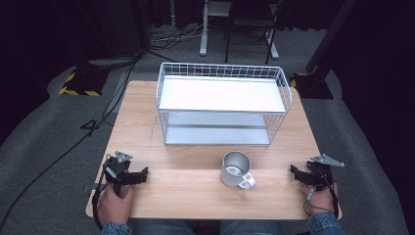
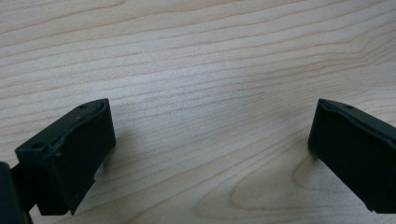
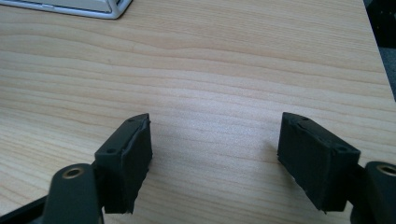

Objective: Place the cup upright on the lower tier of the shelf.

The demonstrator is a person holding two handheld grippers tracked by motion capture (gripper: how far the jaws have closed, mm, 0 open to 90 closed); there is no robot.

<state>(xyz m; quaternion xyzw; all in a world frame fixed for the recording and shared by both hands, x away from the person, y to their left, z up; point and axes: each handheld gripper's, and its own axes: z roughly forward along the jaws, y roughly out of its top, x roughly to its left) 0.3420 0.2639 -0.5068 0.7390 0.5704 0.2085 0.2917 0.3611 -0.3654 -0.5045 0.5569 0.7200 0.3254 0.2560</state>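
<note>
A metal mug [image 1: 236,169] stands upright on the wooden table [image 1: 195,196], its handle toward the near right. Behind it sits a white wire rack [image 1: 222,103] with an upper shelf and a lower shelf. My left gripper [image 1: 139,175] rests at the table's near left corner, held by a hand, and is open; in the left gripper view its jaws stand wide apart over bare wood [image 2: 210,93]. My right gripper [image 1: 296,172] lies at the near right edge, open too, with nothing between its fingers [image 3: 126,163].
The rack's white foot [image 3: 70,7] shows at the top left of the right gripper view. Beyond the table are grey carpet, cables [image 1: 63,152], a yellow-and-black striped base [image 1: 78,83] and chair legs [image 1: 249,34]. The table's right edge [image 3: 378,51] is close to my right gripper.
</note>
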